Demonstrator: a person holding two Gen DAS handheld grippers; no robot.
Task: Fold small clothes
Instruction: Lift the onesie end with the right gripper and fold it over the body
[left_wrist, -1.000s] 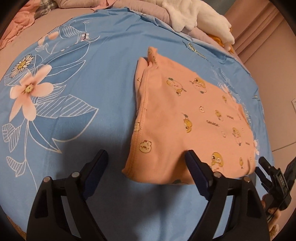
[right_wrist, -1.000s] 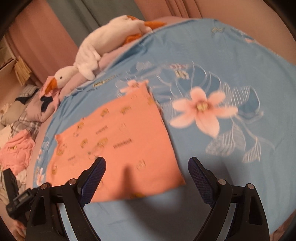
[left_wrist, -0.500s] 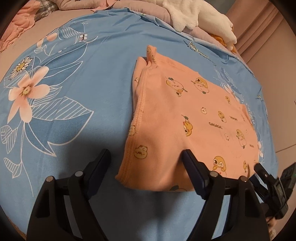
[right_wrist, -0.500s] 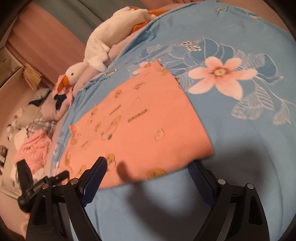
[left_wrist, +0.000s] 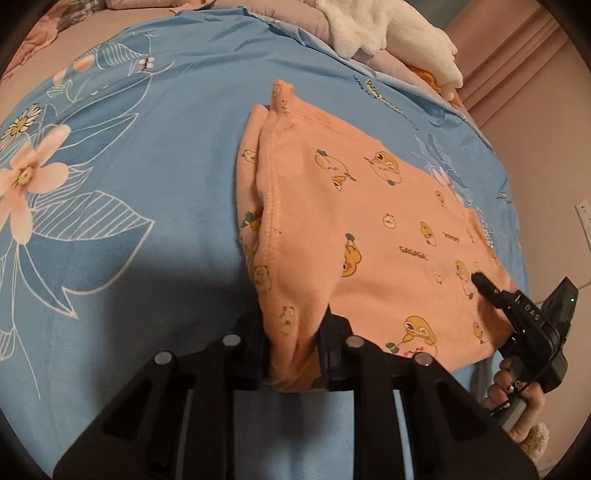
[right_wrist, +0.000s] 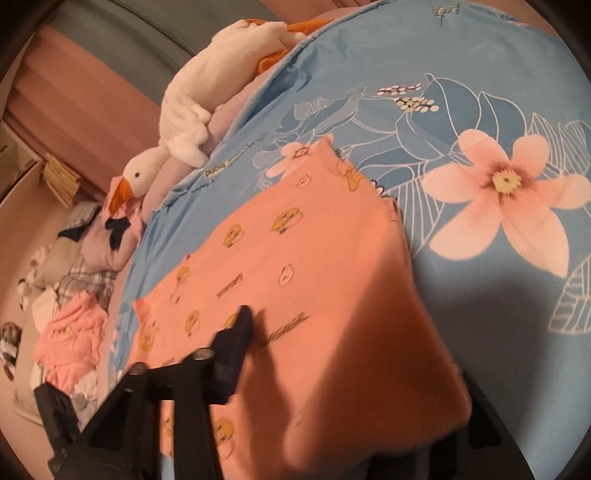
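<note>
A blue floral bedsheet (left_wrist: 155, 206) carries the folded orange garment (left_wrist: 369, 229), whose near corner the left gripper (left_wrist: 291, 343) has its jaws clenched on, while the right gripper (right_wrist: 347, 373) straddles the opposite edge, its grip indeterminable.

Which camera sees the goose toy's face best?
The right wrist view. There the plush goose shows its whole white body, black eye and orange beak, lying on the pillows beyond the blue bedspread. The left wrist view catches only part of its white body, no face.
</note>
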